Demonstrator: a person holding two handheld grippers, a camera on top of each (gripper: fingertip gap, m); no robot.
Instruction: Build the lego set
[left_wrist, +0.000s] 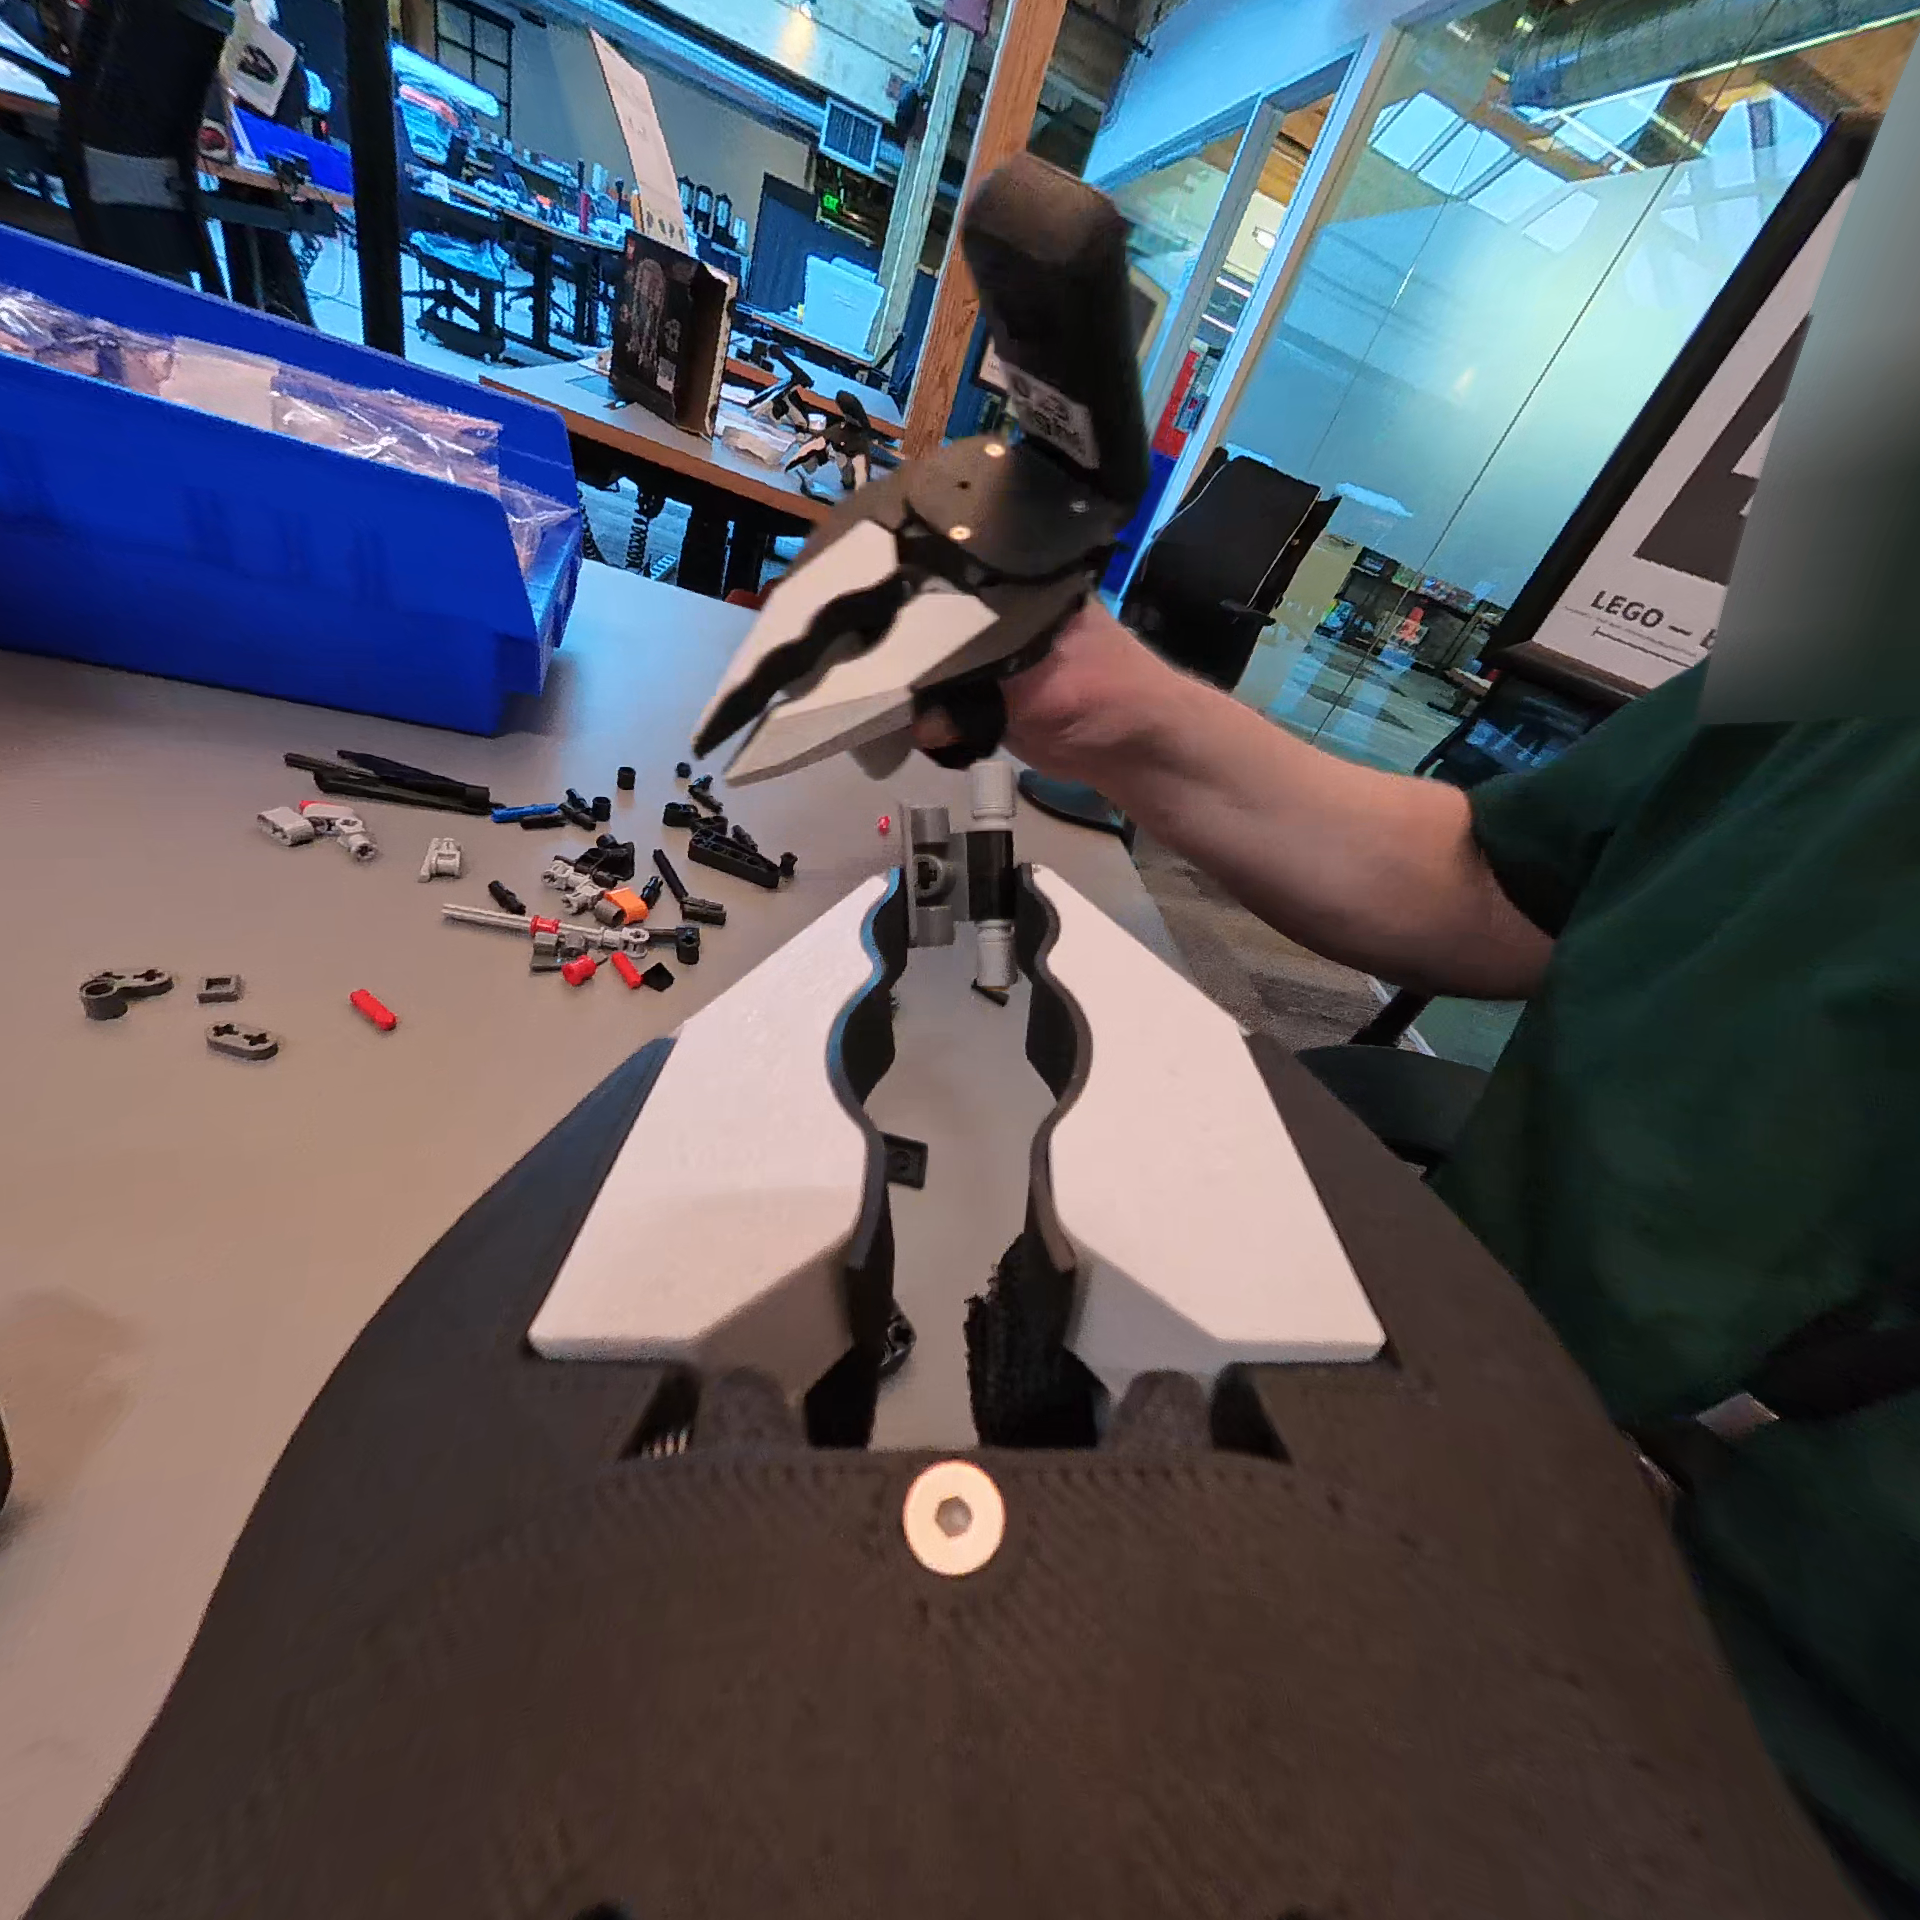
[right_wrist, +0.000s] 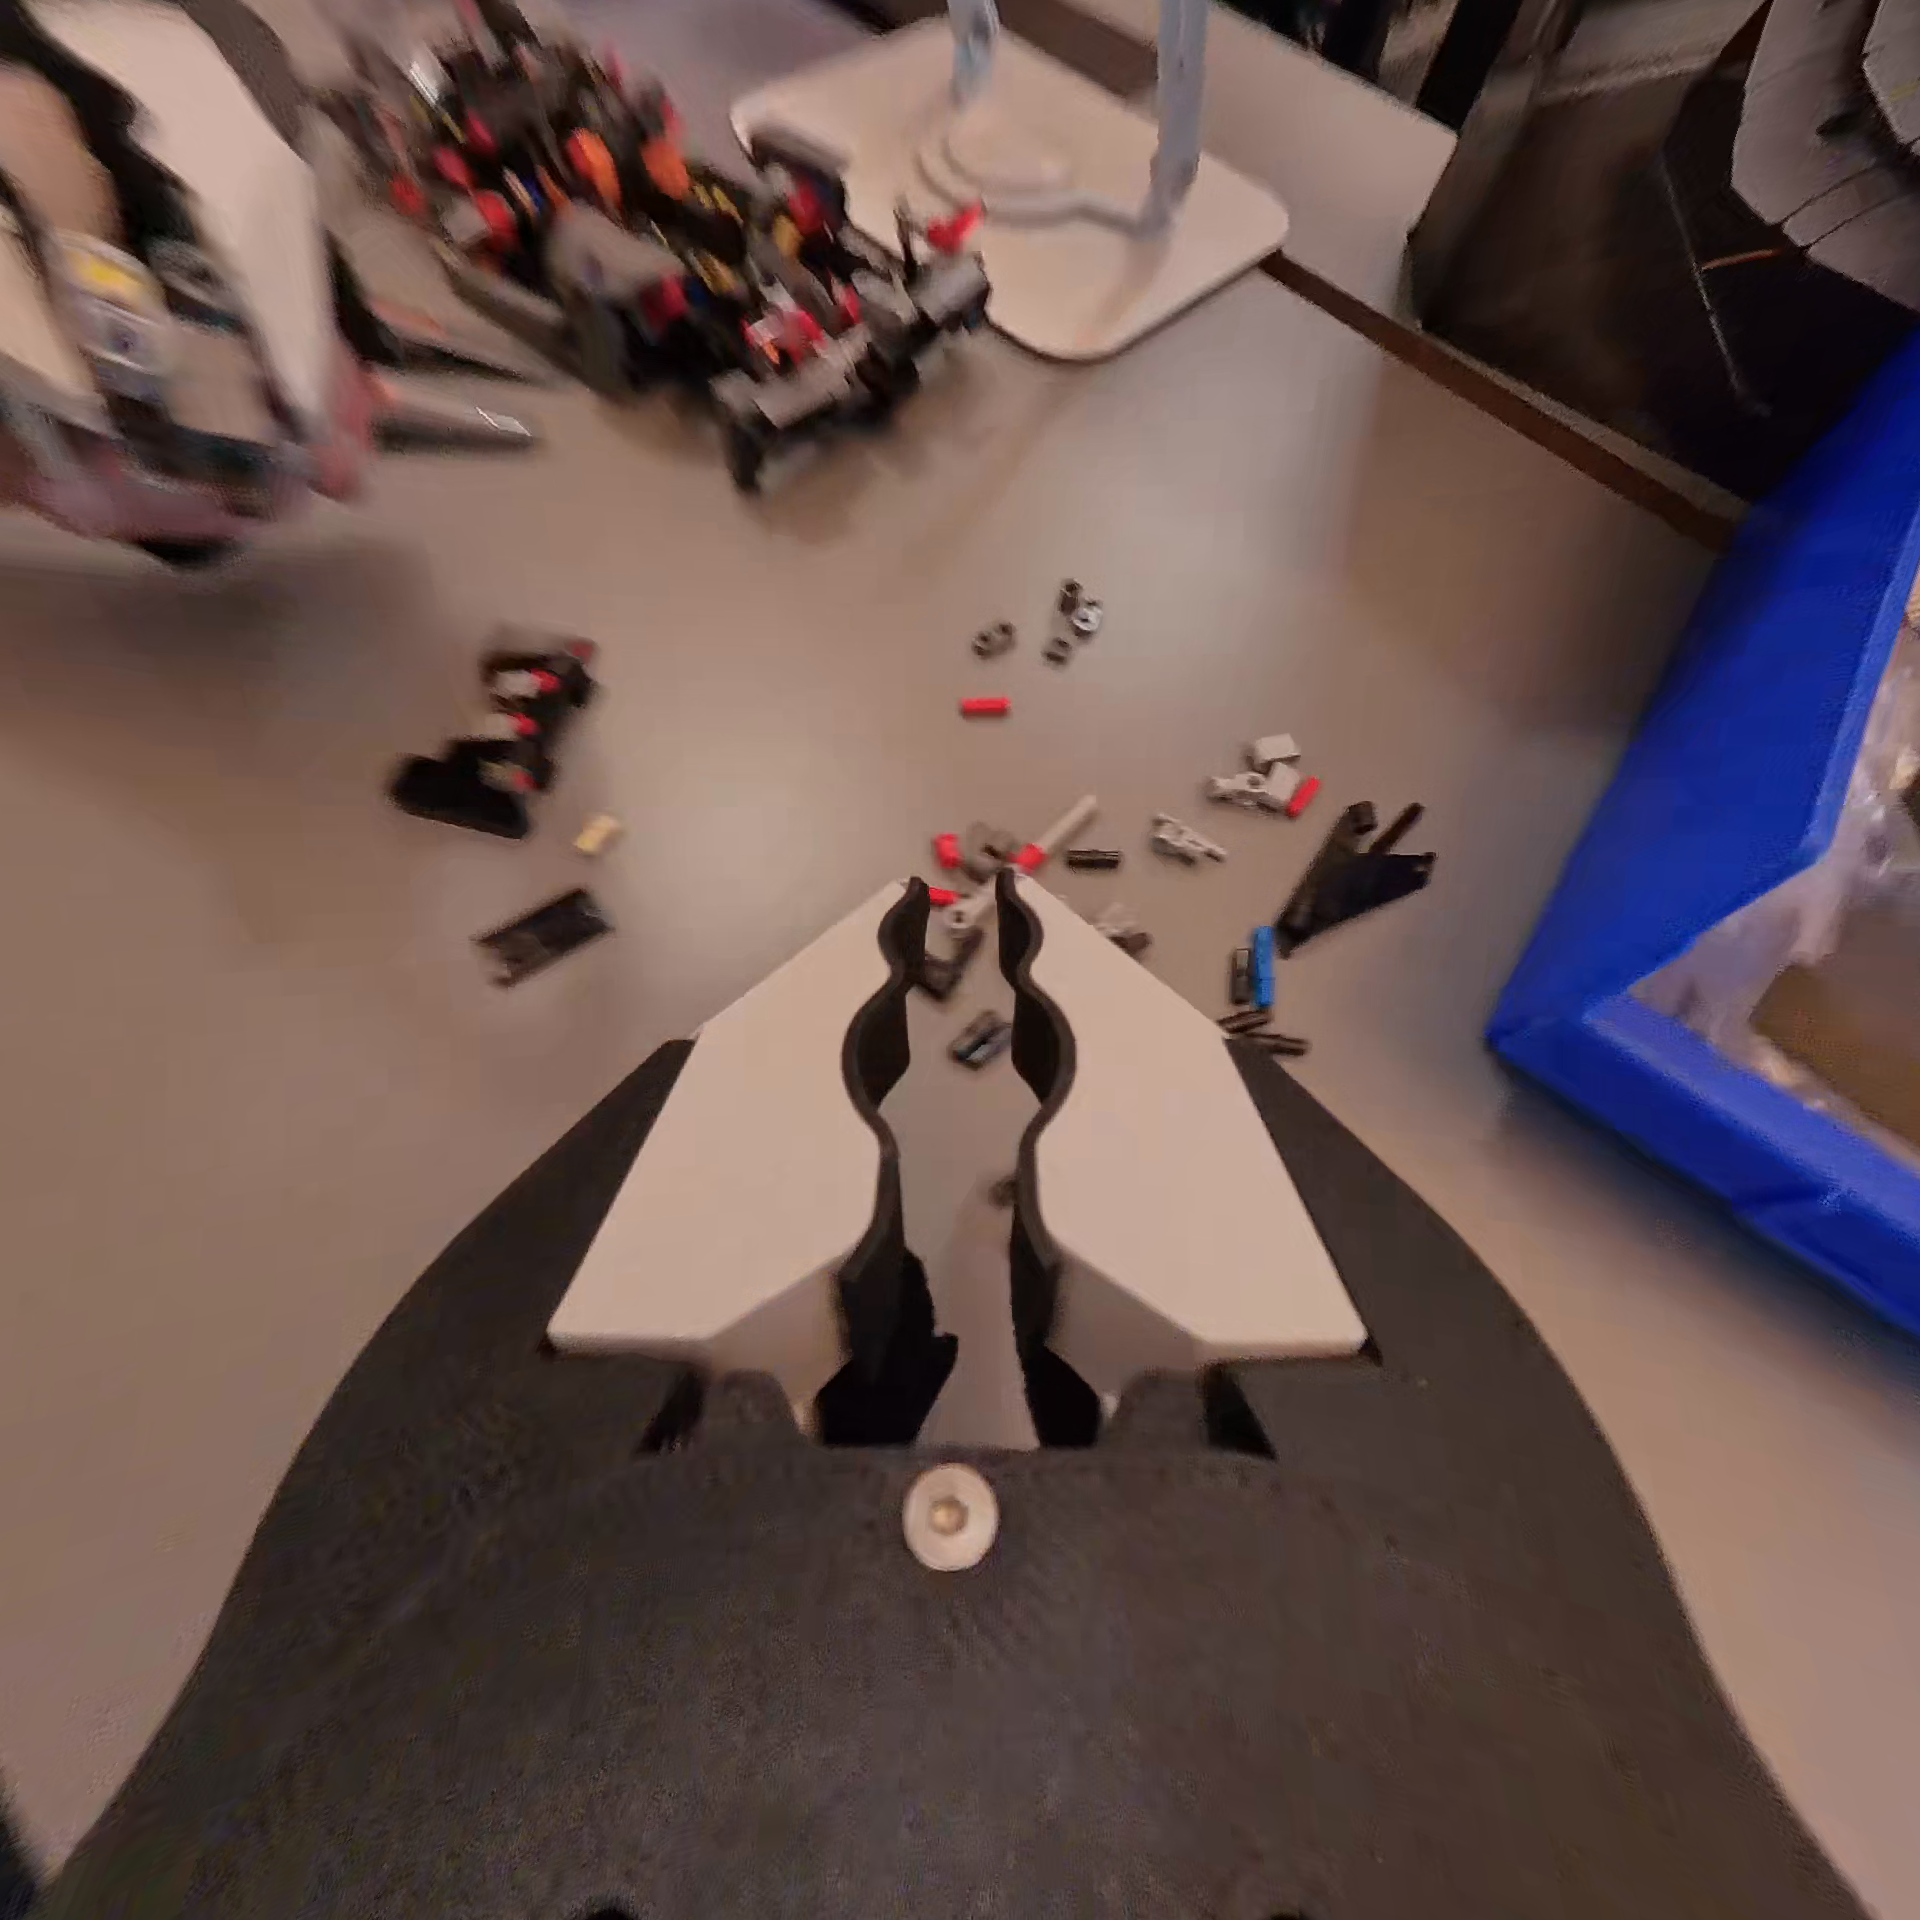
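My left gripper (left_wrist: 961, 896) is shut on a small Lego assembly (left_wrist: 932, 873), a grey block joined to a black and white cylinder, held upright above the grey table (left_wrist: 208, 1195). My right gripper (left_wrist: 717, 764), held by a hand, hovers just above and left of that assembly, pointing down at loose pieces (left_wrist: 603, 894). In the right wrist view my right gripper (right_wrist: 956, 894) is slightly open and empty above scattered pieces (right_wrist: 1039, 852). The left gripper shows blurred at the top left of the right wrist view (right_wrist: 156, 312).
A blue bin (left_wrist: 260, 540) with plastic bags stands at the table's far left and also shows in the right wrist view (right_wrist: 1714, 831). A partly built model (right_wrist: 707, 260), a white stand base (right_wrist: 1122, 249) and a black sub-assembly with red pins (right_wrist: 499, 738) lie farther off. There is about 15 cm between the tips of the two grippers.
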